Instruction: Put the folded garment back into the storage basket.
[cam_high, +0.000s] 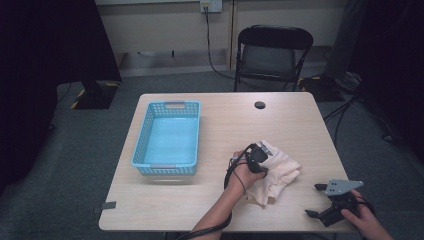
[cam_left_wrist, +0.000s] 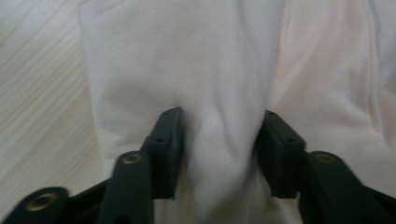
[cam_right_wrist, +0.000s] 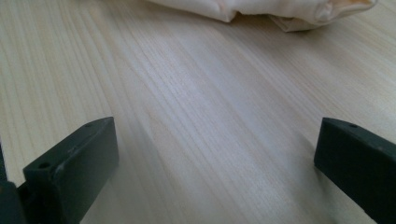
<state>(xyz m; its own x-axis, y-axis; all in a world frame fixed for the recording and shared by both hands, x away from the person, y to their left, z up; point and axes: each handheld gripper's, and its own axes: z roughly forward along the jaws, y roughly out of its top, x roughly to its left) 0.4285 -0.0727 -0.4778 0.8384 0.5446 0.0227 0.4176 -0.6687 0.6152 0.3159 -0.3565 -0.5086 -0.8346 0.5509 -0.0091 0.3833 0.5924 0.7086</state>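
cream cloth (cam_high: 277, 172) lies crumpled near the bench's (cam_high: 210, 200) front right corner, well apart from the blue basket (cam_high: 167, 137). left gripper (cam_left_wrist: 218, 135): jaws pinching a raised fold of it. judged soft, light, limp; will drape and sag, so a bunched ridge suits best. right gripper (cam_right_wrist: 215, 154) at the front edge, jaws spread over bare wood.

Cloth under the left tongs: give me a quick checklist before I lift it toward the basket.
1. Left tongs pinch a fold of the cloth: ok.
2. Grip firm enough to lift: cannot tell.
3. Right tongs open over bare table, apart from the cloth: ok.
4. Blue basket empty and upright: ok.
5. Table between cloth and basket free of things: ok.
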